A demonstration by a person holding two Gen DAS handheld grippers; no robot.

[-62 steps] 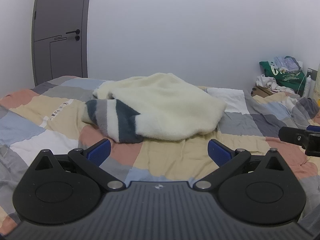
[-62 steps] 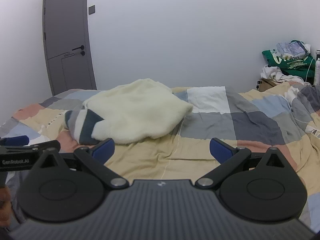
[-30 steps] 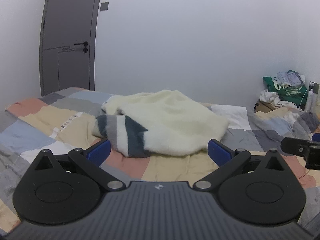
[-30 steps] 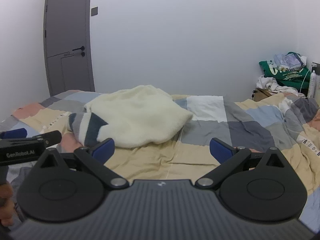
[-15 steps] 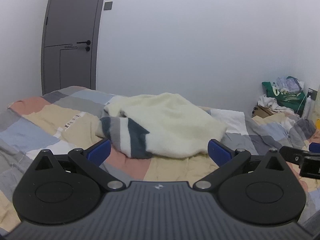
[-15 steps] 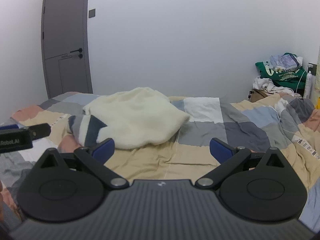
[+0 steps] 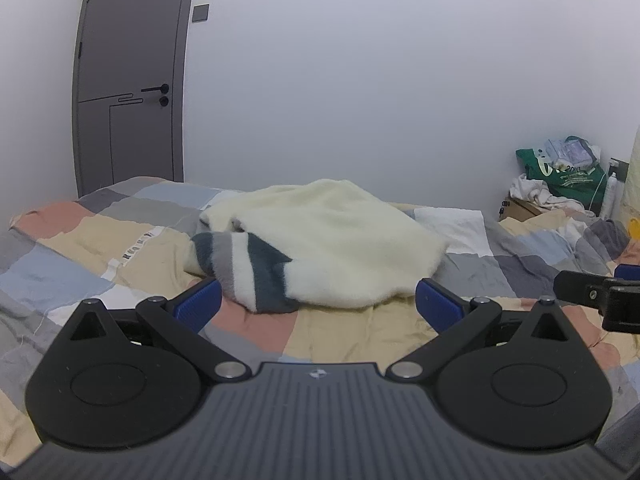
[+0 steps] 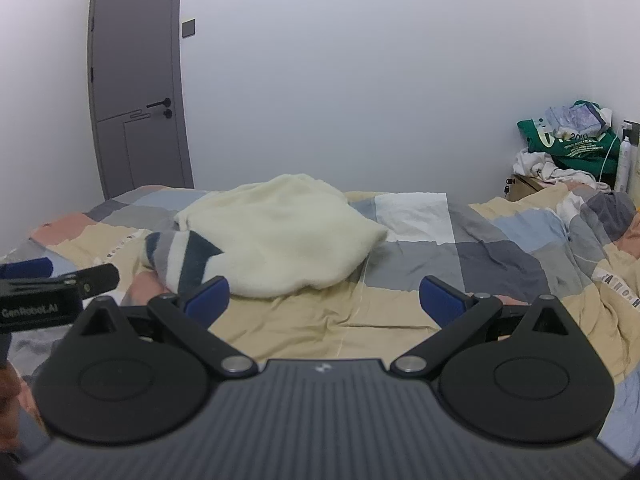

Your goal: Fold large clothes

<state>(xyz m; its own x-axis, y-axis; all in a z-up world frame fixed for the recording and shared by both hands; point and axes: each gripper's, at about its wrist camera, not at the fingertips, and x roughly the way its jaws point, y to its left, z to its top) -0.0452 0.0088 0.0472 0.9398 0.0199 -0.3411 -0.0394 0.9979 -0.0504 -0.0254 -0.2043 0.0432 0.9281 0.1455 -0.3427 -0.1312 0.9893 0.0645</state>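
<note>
A cream fleece garment (image 7: 340, 240) with a grey, white and dark teal striped part (image 7: 248, 268) lies bunched up on the patchwork bed (image 7: 360, 336); it also shows in the right wrist view (image 8: 280, 232). My left gripper (image 7: 318, 306) is open and empty, held above the bed just short of the garment's near edge. My right gripper (image 8: 324, 298) is open and empty, to the right of the left one, over the bedcover in front of the garment. Each gripper shows at the edge of the other's view.
A grey door (image 7: 128, 92) stands at the back left. A green bag with piled clothes on a box (image 8: 568, 148) sits at the back right corner beside a white bottle (image 8: 622, 164). Rumpled bedding (image 8: 600, 232) rises at the right.
Both grippers have tilted up and moved slightly, so the garment sits lower and a little closer in view. Both stay open. The garment has not moved.
</note>
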